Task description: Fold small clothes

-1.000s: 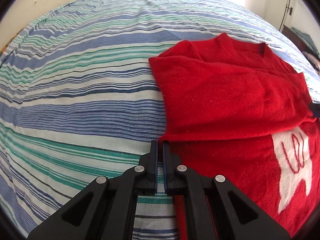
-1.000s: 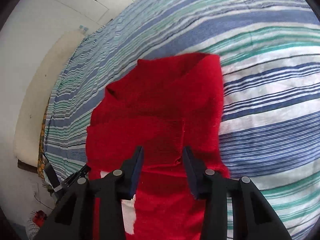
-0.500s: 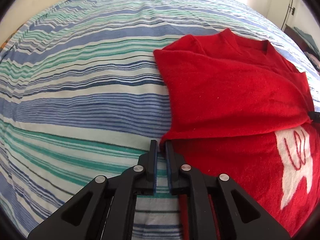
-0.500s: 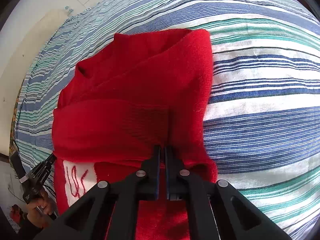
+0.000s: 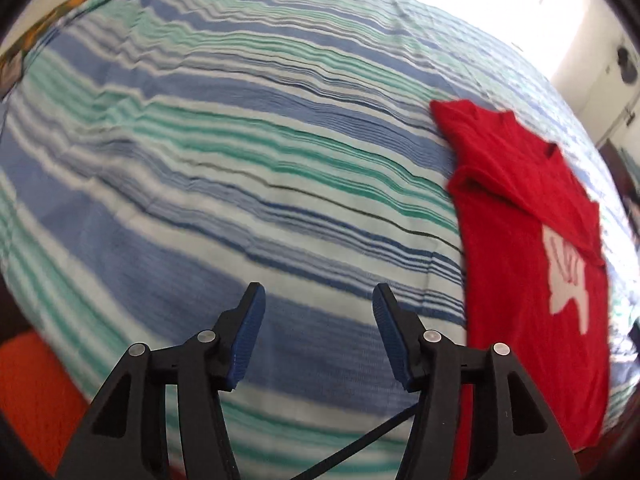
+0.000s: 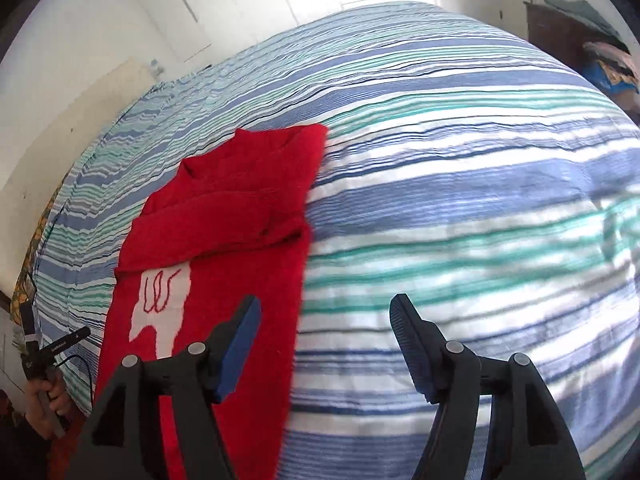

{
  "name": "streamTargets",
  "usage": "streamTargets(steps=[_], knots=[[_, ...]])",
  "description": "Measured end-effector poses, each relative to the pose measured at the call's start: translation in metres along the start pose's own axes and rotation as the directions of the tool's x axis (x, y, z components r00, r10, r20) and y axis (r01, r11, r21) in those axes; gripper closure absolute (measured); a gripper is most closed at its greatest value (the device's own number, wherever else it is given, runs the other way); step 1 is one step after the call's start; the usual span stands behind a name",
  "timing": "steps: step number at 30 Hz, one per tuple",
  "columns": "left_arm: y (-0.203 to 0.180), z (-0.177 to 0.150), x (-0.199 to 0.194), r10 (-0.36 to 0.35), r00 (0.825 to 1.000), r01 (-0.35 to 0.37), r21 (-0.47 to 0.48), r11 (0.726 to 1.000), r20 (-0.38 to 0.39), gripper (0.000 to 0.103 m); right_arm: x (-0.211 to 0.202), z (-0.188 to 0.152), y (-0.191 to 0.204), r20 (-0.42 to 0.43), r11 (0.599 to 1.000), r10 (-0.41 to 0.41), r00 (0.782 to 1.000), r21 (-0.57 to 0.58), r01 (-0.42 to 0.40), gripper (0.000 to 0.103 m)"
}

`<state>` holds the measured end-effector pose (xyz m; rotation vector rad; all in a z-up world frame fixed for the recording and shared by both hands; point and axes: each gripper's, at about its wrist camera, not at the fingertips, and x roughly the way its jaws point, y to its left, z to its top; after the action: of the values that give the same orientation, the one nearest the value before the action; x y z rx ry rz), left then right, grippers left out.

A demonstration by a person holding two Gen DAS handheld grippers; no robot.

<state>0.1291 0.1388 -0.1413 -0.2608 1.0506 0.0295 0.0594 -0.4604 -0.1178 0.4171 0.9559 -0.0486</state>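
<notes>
Both grippers, left [image 5: 318, 300] and right [image 6: 325, 316], have just been opening, jaws wide with nothing between. Beyond, the red jumper [image 6: 224, 236] lies folded on the striped bed [image 6: 460, 208], near hem cut off, stripes blurred.

Bed with blue, green and white striped cotton cover [image 5: 248, 168], white panelled wall [image 6: 120, 36] behind, dark wooden cabinet [image 6: 560, 32] bearing folded fabrics
</notes>
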Motion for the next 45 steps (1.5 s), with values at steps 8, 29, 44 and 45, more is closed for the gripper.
streamTargets(steps=[8, 29, 44, 45], knots=[[-0.017, 0.003, -0.099, -0.212, 0.968, 0.216, -0.019, 0.976, 0.138, 0.026, -0.058, -0.036, -0.036, 0.192, 0.988, -0.084, 0.978, 0.142, 0.057, 0.036], [-0.065, -0.093, -0.027, -0.122, 0.972, 0.173, 0.266, 0.948, -0.199, 0.016, -0.049, -0.098, 0.041, -0.297, 0.972, 0.234, 0.926, 0.044, -0.231, 0.026], [-0.071, -0.103, -0.023, -0.119, 0.961, 0.189, 0.28, 0.941, -0.249, 0.021, -0.037, -0.114, 0.036, -0.324, 0.969, 0.245, 0.914, 0.12, -0.218, 0.026], [-0.073, -0.105, -0.022, -0.131, 0.954, 0.207, 0.277, 0.938, -0.268, 0.024, -0.036, -0.114, 0.037, -0.328, 0.968, 0.248, 0.912, 0.118, -0.221, 0.026]])
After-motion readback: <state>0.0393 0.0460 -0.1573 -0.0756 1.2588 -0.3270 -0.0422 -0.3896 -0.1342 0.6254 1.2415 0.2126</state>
